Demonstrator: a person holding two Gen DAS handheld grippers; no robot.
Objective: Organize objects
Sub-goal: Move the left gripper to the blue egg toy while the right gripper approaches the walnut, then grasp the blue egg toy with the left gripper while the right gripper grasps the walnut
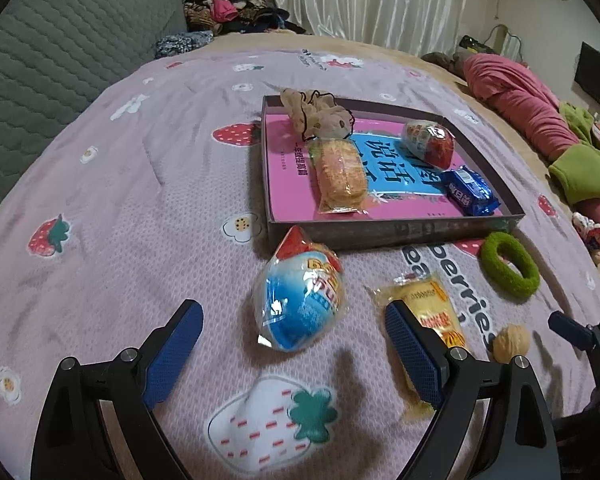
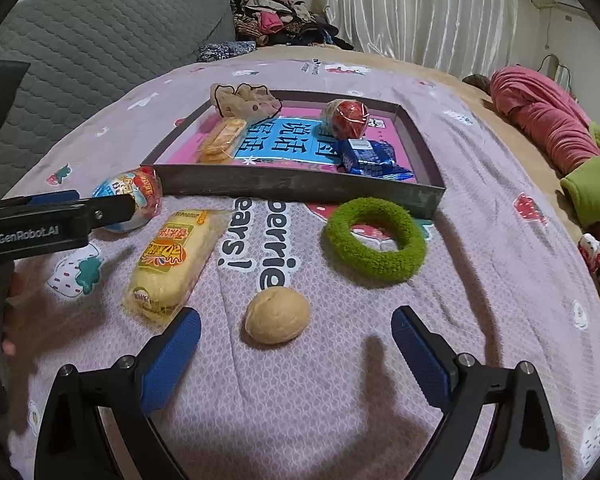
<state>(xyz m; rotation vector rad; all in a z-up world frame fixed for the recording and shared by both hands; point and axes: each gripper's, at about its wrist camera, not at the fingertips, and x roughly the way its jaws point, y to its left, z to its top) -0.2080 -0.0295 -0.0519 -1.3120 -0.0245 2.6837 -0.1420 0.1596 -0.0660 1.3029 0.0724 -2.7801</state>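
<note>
Lying on a bed under a pinkish-lilac blanket printed with strawberries and flowers (image 1: 140, 200), a shallow dark cardboard box lid used as a tray (image 1: 380, 232) holds a pink-and-blue book cover, a beige fabric scrunchie (image 1: 320, 114) at its 11 o'clock corner, a clear-wrapped golden bread bar (image 1: 340, 176) near the middle, a red-and-white wrapped egg-shaped sweet (image 1: 430, 142) at 1 o'clock and a blue foil biscuit packet (image 1: 472, 190) at 4 o'clock. Outside the tray, along its near wall, four things lie on the blanket: a blue-and-white egg-shaped snack in clear wrap (image 1: 300, 296), a yellow wrapped cake bar (image 2: 172, 264), a tan walnut in its shell (image 2: 277, 316) and a fuzzy green ring-shaped hair tie (image 2: 374, 240). The left gripper (image 1: 294, 354) has its jaws spread wide, holding nothing, with the blue-and-white snack just ahead of them at 12 o'clock; the right-hand blue pad (image 1: 414, 356) overlaps the yellow cake bar in view, though whether it touches the wrapper is hard to tell. The right gripper (image 2: 296, 358) also has its jaws spread and empty, the walnut lying just ahead between the fingertips, apart from both pads. From the right wrist view the green ring sits at 1 o'clock, close beside the tray's near wall.
</note>
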